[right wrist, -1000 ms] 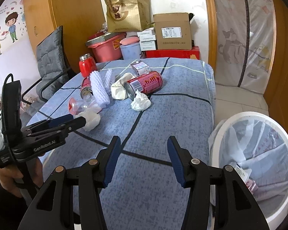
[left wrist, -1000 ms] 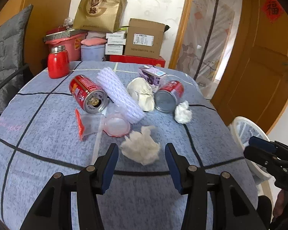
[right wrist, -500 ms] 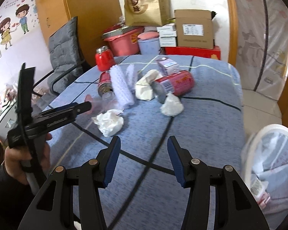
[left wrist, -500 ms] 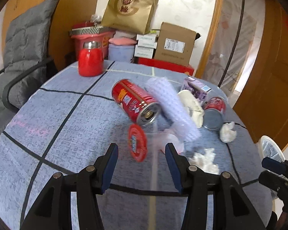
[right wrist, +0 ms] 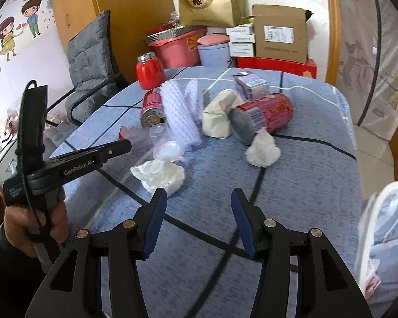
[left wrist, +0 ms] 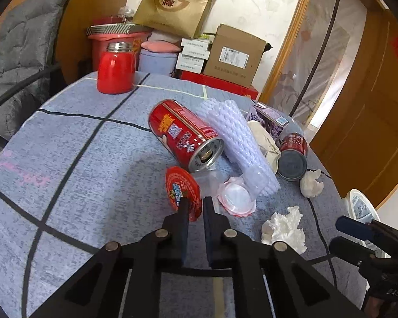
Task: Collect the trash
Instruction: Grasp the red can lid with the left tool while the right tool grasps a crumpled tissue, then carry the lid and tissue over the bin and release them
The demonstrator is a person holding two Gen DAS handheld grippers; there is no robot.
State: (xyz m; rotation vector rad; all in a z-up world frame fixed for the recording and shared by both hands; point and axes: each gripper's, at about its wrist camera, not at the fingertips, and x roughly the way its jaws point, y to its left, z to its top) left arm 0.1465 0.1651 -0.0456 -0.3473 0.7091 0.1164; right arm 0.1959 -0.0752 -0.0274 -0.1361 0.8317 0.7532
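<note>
Left wrist view: the left tool (left wrist: 193, 202) is pinching the red lid (left wrist: 182, 191) of a clear cup lying on the counter (left wrist: 79, 175), fingers nearly pressed together. Just right, a tissue (left wrist: 283, 229) is lying near the pink cup (left wrist: 236, 196). Behind the lid, a red can (left wrist: 184, 135) is resting against white foam netting (left wrist: 238, 143). Farther right, a second can (left wrist: 293, 155) is lying beside another tissue (left wrist: 310, 182). Right wrist view: the right tool (right wrist: 199, 220) is hovering spread over the counter, nothing between its fingers; the bin (right wrist: 384, 228) is sitting at right
</note>
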